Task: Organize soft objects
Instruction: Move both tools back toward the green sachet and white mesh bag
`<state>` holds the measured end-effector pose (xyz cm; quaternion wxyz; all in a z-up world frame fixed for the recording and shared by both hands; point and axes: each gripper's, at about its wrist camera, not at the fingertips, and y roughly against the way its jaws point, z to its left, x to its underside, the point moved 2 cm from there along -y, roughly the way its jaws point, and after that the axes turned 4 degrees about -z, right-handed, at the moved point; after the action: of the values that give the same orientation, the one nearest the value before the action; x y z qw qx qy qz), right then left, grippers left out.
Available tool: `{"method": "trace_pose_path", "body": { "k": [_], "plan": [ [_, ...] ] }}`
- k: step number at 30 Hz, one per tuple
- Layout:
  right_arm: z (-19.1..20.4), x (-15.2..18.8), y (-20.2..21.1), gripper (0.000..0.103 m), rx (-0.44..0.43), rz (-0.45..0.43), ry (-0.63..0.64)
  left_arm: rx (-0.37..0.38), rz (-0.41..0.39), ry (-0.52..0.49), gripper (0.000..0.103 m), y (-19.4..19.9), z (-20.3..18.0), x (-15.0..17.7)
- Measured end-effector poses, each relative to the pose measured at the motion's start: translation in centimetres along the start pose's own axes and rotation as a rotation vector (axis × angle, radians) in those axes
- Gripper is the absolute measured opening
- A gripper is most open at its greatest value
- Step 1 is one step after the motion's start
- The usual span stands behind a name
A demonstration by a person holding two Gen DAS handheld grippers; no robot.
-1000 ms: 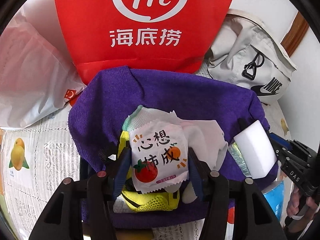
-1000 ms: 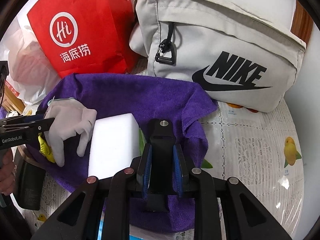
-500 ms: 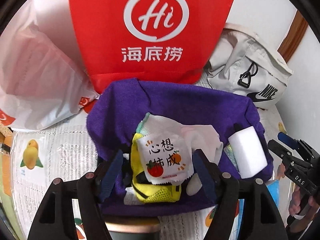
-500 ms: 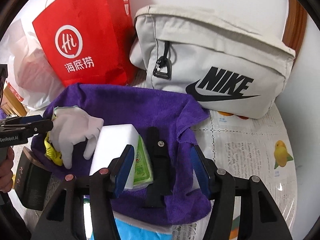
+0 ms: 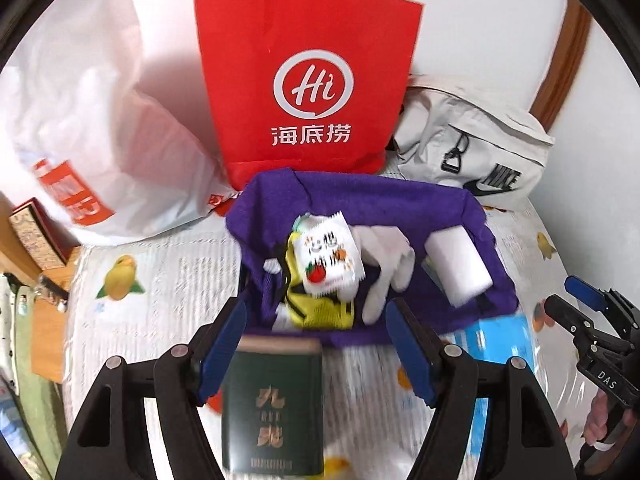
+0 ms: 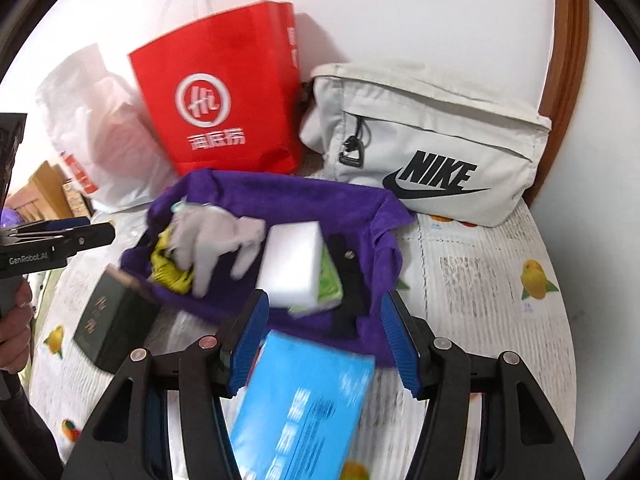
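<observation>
Both grippers are seen w/ fingers spread and nothing between them. The left gripper (image 5: 316,344) hangs above the near edge of the purple towel (image 5: 400,204); its jaws have just been opening, and the sachet (image 5: 328,258) once between them now lies on the pile. The right gripper (image 6: 324,336) hangs over the towel's near right part; its jaws have just been opening too, w/ the black strap (image 6: 348,280) lying free on the cloth ahead of the pads.

The soft items are gathered on the towel: sachet on top of a yellow mesh piece (image 5: 316,312), white glove (image 5: 384,264) just beside it, white sponge (image 5: 456,264) to the right, a green pack (image 6: 330,284) tucked against the sponge. The towel lies on the tablecloth (image 5: 160,288), in front of the red bag (image 5: 308,92) and the Nike pouch (image 6: 432,152).

Step judged: items placed and released; grippers clear of the pile. Probably late in the gathering stage.

Next move, as a guess: towel edges to be folded over the pile, or the bundle moved to a bag. Corner grips would be needed on both sides, low and at the hem, so that loose items aren't dragged. Green box (image 5: 276,408) and blue pack (image 6: 308,408) at the near edge are rigid-looking and prob. to be left out.
</observation>
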<state>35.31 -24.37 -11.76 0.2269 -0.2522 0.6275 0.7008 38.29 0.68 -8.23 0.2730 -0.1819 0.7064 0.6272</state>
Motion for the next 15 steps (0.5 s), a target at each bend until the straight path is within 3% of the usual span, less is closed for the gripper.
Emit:
{"method": "trace_pose_path", "body": {
  "k": [8, 15],
  "plan": [
    [2.4, 4.3, 5.6, 0.058, -0.046, -0.007, 0.004, -0.004, -0.004, 0.037, 0.071, 5.3, 0.6, 5.1],
    [5.2, 9.4, 8.0, 0.059, -0.114, 0.034, 0.032, -0.017, 0.028, 0.092, 0.071, 7.3, 1.9, 10.1]
  ]
}}
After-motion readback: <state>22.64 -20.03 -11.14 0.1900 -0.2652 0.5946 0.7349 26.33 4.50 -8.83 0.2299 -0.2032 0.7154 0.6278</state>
